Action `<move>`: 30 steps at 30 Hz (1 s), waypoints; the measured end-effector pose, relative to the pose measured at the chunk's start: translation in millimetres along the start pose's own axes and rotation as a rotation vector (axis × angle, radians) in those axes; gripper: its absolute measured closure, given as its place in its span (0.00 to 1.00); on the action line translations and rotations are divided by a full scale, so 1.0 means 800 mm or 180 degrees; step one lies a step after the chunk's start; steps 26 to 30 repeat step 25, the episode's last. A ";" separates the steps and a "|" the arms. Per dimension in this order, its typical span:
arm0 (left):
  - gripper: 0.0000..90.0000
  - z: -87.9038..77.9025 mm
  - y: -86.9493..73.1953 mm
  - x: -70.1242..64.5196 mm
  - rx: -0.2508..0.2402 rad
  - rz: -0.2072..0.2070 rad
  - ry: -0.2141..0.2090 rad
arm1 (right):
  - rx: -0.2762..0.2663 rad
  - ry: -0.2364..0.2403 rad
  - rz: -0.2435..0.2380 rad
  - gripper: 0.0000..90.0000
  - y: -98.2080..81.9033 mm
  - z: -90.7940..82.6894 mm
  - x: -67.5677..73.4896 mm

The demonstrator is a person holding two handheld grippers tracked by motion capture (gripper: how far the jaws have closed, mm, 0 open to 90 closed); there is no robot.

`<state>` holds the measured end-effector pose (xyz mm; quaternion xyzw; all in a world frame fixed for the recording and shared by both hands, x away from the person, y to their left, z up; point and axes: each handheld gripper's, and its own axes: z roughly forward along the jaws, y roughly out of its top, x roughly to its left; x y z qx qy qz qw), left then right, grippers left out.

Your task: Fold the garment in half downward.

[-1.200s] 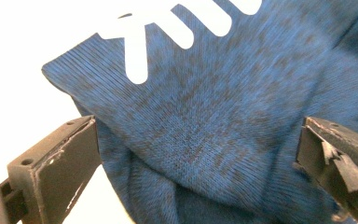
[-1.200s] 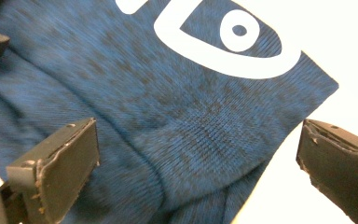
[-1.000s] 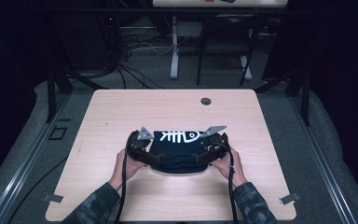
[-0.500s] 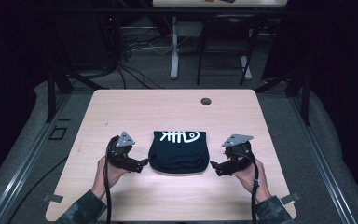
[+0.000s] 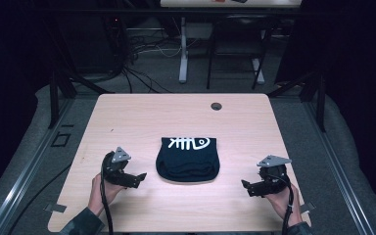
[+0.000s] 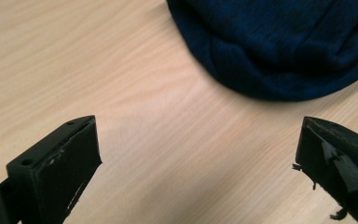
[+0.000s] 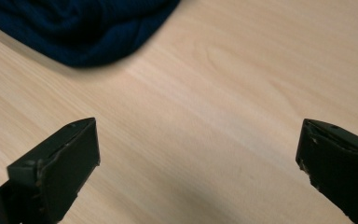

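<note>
A folded dark navy garment with a white fish-skeleton print lies flat near the middle of the wooden table. My left gripper rests low on the table to its left, open, nothing between its jaws. My right gripper sits to the garment's right near the front edge, also open and holding nothing. In the left gripper view the cloth's rounded folded edge lies ahead of the wide-apart jaws. The right gripper view has the same cloth at the upper left, with bare wood between the jaws.
A small dark round grommet sits near the table's far edge. Behind the table stand desk legs and tangled cables on a grey floor. Metal rails run along both sides of the table.
Both grippers let go of the garment and pulled outward, left to the left and right to the right. The garment stays folded where it was laid.
</note>
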<state>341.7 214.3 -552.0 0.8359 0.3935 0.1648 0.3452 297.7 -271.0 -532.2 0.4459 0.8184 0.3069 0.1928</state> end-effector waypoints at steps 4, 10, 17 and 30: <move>0.00 0.005 -0.011 0.001 0.0037 -0.0017 0.0032 | 0.0084 0.0000 0.0088 0.00 -0.017 0.010 -0.006; 0.00 0.012 -0.023 0.002 0.0094 -0.0046 0.0035 | 0.0200 -0.0026 0.0186 0.00 -0.034 0.024 -0.015; 0.00 0.020 -0.028 0.007 0.0185 -0.0057 0.0040 | 0.0342 -0.0059 0.0208 0.00 -0.043 0.036 -0.020; 0.00 0.026 -0.030 0.008 0.0203 -0.0058 0.0048 | 0.0323 -0.0024 0.0240 0.00 -0.047 0.038 -0.025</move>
